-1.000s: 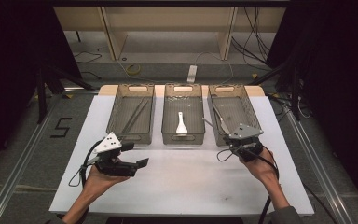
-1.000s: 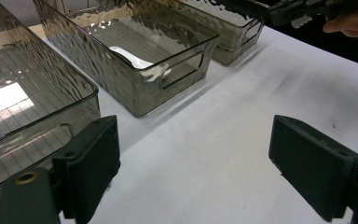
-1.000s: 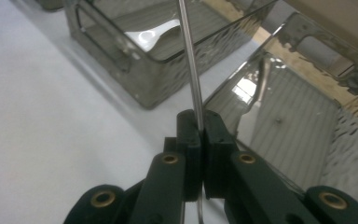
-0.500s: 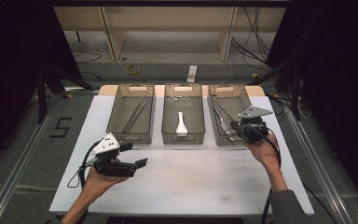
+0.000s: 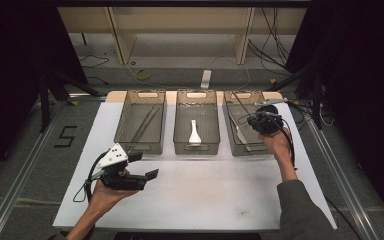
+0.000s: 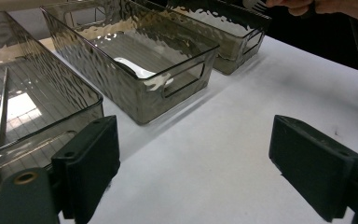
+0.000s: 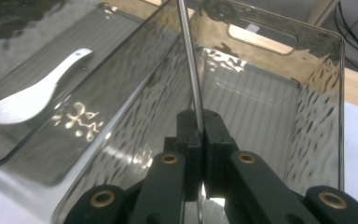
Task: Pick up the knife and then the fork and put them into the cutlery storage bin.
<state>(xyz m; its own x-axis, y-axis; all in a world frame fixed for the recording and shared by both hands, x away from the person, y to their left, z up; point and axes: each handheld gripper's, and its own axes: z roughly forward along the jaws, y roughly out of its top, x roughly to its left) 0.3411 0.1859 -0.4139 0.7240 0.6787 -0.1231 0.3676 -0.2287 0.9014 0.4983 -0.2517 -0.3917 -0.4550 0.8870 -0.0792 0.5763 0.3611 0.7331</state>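
Holding a thin metal utensil (image 7: 189, 65) clamped between its jaws, the right gripper (image 5: 263, 121) hangs over the right-hand bin (image 5: 276, 99), apparently about to sort it; the piece looks like a fork, though its head is hard to make out. The left gripper (image 5: 147, 165) waits with jaws wide apart and empty above the white table (image 5: 205, 195). Next, I judge, the utensil must be lowered inside the bin walls before letting go

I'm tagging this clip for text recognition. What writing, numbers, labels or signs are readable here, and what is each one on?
"5": a large black numeral marked on the grey floor left of the white table, seen in the high view.
No other text is readable: the three smoky plastic bins, the white spoon and the metal utensil handle carry no visible lettering or brand.
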